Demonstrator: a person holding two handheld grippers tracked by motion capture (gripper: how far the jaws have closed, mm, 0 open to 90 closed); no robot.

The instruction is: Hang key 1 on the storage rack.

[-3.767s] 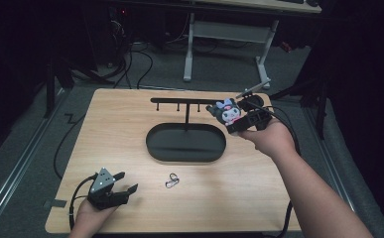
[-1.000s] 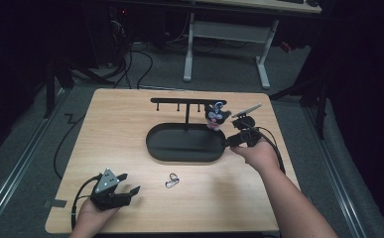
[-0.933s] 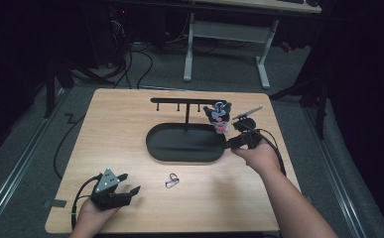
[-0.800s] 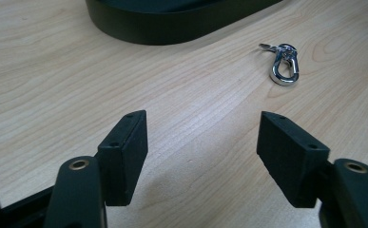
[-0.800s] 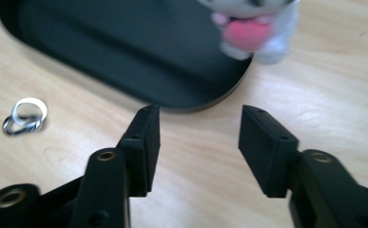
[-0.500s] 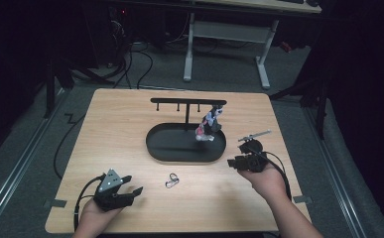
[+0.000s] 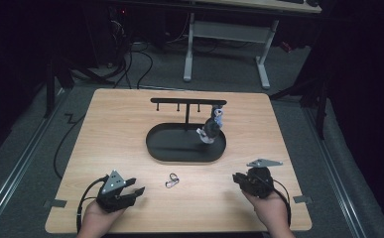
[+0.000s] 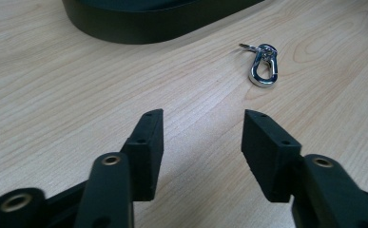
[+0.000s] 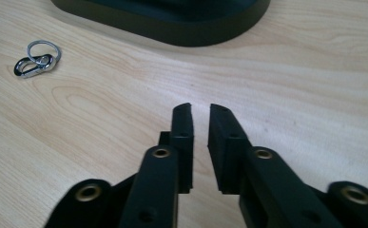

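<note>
Dark surroundings frame a light wooden desk (image 7: 130,124), with grey floor and the legs of a second white bench beyond its far edge. At desk centre sits a black oval tray (image 7: 169,148) carrying a black hanging rack (image 7: 187,101) with a horizontal bar. A small charm figure (image 7: 212,126) hangs from the bar's end at 3 o'clock, reaching down to the tray at that side.

A silver carabiner clip with key ring (image 7: 171,180) lies flat on the bare desk at 6 o'clock of the tray, well apart from it and between the two hands.

The left gripper (image 7: 137,190) rests at the desk's 7 o'clock corner, held in the left hand (image 7: 97,218). Its fingers (image 8: 146,142) are released, spread wide with nothing between them; the clip (image 8: 263,66) lies ahead at their 1 o'clock.

The right gripper (image 7: 236,177) rests at 5 o'clock, held in the right hand (image 7: 269,210). Its fingers (image 9: 184,137) are nearly clenched, a narrow slit between them, grasping nothing; the clip (image 9: 36,59) lies at their 10 o'clock.
</note>
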